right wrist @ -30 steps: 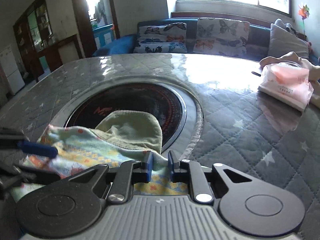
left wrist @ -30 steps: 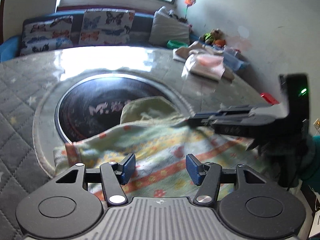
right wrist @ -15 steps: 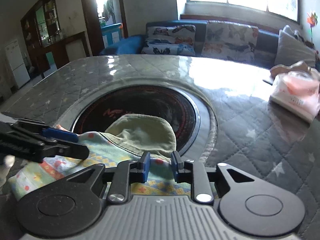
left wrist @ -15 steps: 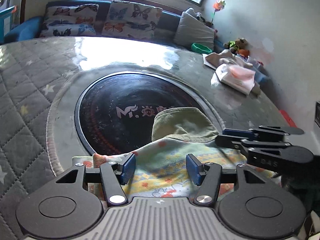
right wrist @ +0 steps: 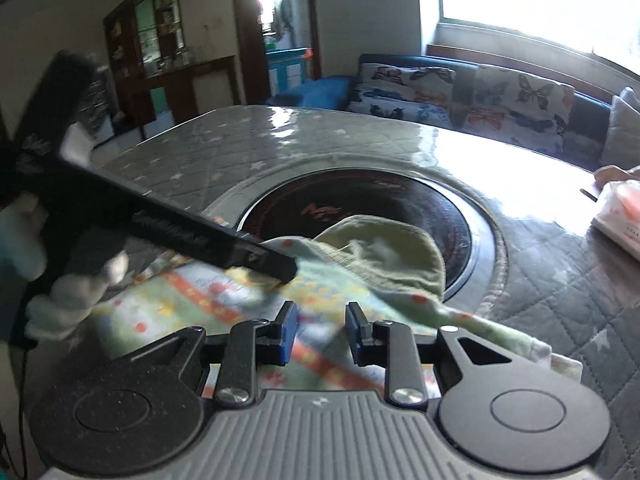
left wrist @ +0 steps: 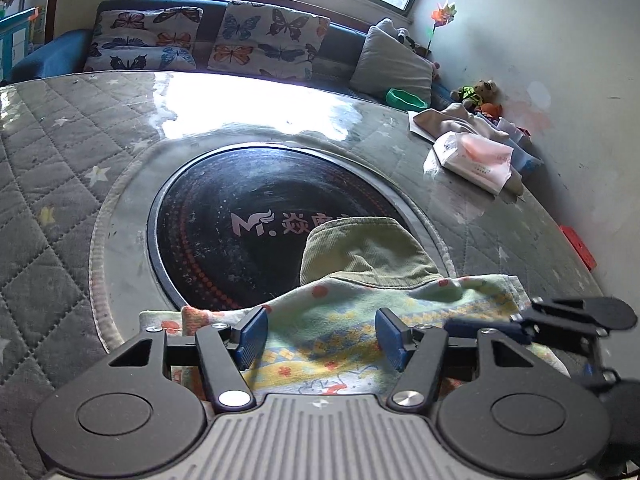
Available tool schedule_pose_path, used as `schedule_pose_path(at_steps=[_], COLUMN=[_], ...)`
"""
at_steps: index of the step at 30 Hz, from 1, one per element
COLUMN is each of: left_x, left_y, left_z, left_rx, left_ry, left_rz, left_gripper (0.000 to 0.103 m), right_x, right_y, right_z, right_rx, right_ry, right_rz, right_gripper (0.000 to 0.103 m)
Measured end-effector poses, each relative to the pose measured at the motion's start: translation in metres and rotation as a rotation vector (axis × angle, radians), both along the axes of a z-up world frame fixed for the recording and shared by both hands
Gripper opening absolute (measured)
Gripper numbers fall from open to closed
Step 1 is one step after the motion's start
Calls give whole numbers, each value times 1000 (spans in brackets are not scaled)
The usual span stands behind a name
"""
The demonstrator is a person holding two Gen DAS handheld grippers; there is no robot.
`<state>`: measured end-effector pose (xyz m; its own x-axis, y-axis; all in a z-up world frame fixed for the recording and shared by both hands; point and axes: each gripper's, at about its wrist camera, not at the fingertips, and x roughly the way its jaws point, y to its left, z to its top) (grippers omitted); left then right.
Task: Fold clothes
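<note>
Left gripper (left wrist: 318, 334): jaws wide apart, nothing between the pads, hovering low over the near part of the cloth (left wrist: 360, 332). In the right wrist view its fingers reach in from the left with tips down at the cloth's upper fold, blurred; whether they touch the fabric cannot be told.

Cloth: patterned, pale green and yellow with orange bands and dots. It lies at the near edge of the table (left wrist: 60, 168), partly over the rim of the round black hob (left wrist: 256, 216) set in the middle. At least one layer is doubled over; edges are uneven and a stacked corner shows at its right end.

Hat (left wrist: 360, 254): olive, soft, resting on the hob just behind the cloth, its near edge under or against the cloth's far fold.

Right gripper (right wrist: 318, 334): jaws partly open, a clear gap between the pads, nothing held, poised over the cloth's right part.

Tissue pack (left wrist: 474, 160): far right of the table, well apart.

Progress, as judged: the cloth is bunched and part-folded, not a neat flat packet. Neither tool has a hold, which fits either a release after a fold or a reach for an edge.
</note>
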<state>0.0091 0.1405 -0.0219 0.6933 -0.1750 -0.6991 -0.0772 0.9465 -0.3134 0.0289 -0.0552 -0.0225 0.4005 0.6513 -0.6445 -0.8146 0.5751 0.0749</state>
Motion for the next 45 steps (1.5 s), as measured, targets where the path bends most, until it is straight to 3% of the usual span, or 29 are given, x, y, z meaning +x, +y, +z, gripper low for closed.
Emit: schedule_pose_path(at_steps=[15,21,31,35,45], left_x=[1,-3,-50,-75,-112], left_y=[-2,-6,-38,-53,-56], left_z=[-2,1,20,20,4], left_rx=[11,39,53,91,147], left_ry=[-7,-13,-94,-122,-123], left_rz=[5,-5,-96,-111,-58], left_gripper=[63,65,65,65,63], right_x=[-59,-63,-65,-66,-63], right_y=[-30,-48,-72,-80,-106], right_z=[0,-1,-2,-2,-7], right_rx=[-46,-57,-48,-43,-38], right_ry=[-42,-37,-26,-26,6], right_rz=[99,67,6,-19,-91], right_gripper=[27,27,28,37,40])
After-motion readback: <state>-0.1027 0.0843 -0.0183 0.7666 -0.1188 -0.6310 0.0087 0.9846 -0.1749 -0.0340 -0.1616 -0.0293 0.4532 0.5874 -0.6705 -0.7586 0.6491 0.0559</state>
